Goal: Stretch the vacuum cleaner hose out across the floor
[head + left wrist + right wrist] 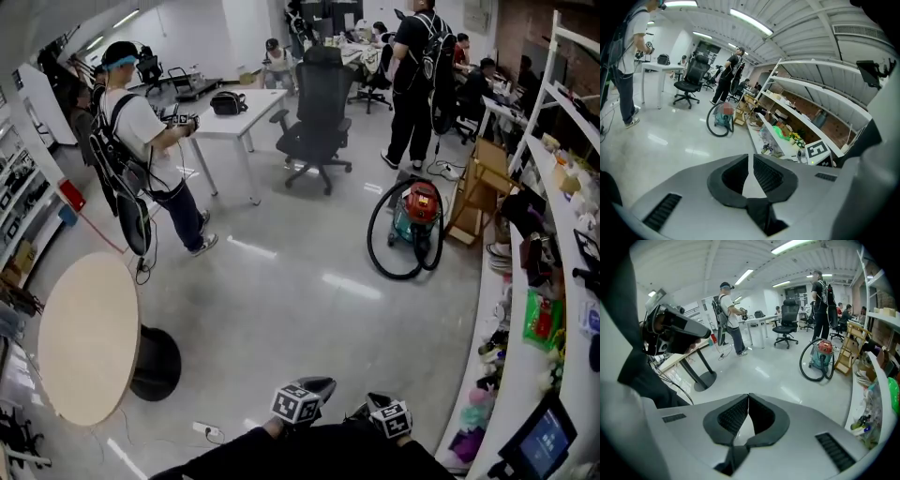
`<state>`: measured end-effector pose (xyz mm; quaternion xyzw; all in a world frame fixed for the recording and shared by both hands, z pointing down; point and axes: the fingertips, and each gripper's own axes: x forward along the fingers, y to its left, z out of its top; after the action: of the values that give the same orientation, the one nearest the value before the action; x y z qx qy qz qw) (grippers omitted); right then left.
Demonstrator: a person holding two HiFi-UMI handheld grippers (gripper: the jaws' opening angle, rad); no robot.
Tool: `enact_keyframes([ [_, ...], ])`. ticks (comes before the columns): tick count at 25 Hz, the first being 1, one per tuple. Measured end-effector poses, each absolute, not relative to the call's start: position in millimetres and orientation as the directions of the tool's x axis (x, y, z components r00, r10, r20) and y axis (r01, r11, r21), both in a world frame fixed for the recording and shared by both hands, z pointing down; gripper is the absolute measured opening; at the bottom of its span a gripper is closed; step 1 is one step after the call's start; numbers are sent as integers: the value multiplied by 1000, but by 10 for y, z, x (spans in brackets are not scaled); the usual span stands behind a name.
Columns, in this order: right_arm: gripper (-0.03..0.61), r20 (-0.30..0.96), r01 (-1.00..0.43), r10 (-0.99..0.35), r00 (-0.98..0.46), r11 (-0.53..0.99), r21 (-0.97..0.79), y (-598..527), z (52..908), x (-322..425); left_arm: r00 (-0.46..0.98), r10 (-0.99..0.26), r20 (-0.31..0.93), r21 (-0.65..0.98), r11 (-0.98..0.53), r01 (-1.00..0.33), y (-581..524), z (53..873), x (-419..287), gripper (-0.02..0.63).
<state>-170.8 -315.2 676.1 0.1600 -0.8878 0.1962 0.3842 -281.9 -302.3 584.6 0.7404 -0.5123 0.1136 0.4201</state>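
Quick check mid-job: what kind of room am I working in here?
Probably an open-plan office or lab workspace: a rolling office chair beside a white desk, cluttered shelves along one wall, and the vacuum cleaner parked on a polished floor.

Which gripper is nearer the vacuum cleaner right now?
Right, narrowly. The right gripper is across the floor from the vacuum cleaner; the left gripper sits further left, farther away.

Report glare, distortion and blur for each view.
Head view: fisheye bends the shelving; bright streaks of glare on the floor. Left gripper view: heavy barrel curve, dark vignetted corners, vacuum cleaner small and soft. Right gripper view: same dark rim, ceiling light strips blown out.
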Motion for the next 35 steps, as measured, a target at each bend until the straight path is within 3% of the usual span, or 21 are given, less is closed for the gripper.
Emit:
enact_keyframes([
  [4,15,745,-435,-139,-653,873,-219,-3804,6737,-1416,433,-652,623,475,-126,-871,-3521,5796,-2492,49],
  [8,15,824,-311,-87,-561,944,-112,-4556,6809,-1356,453,-574,683,483,-111,-869,-4025,5823,-2217,49],
  [12,14,883,-406,-145,-447,912,-55,-5772,6607,-1411,494,-574,654,409,-281,-868,-4789,5638,-2019,49],
  [15,15,779,-379,-290,-556,922,73,-6622,6019,-1699,481,-613,627,276,-403,-873,-5393,5365,-2044,49],
  [18,15,714,-360,-299,-633,930,71,-6880,5664,-1729,488,-659,572,219,-451,-865,-5792,5216,-2097,49],
  [22,15,693,-428,-308,-652,904,-1,-6964,5728,-1422,462,-680,569,170,-453,-875,-6133,5434,-2531,49],
  [25,15,787,-554,-332,-520,833,-15,-6897,6088,-867,464,-654,598,256,-392,-883,-6164,5818,-3098,51],
  [29,15,844,-788,-393,-365,613,-56,-6951,6132,-273,472,-594,651,363,-301,-882,-6247,6256,-3903,49],
  [35,15,839,-895,-447,-309,436,-97,-7219,6253,-487,480,-535,695,369,-307,-877,-6836,6571,-4562,49],
])
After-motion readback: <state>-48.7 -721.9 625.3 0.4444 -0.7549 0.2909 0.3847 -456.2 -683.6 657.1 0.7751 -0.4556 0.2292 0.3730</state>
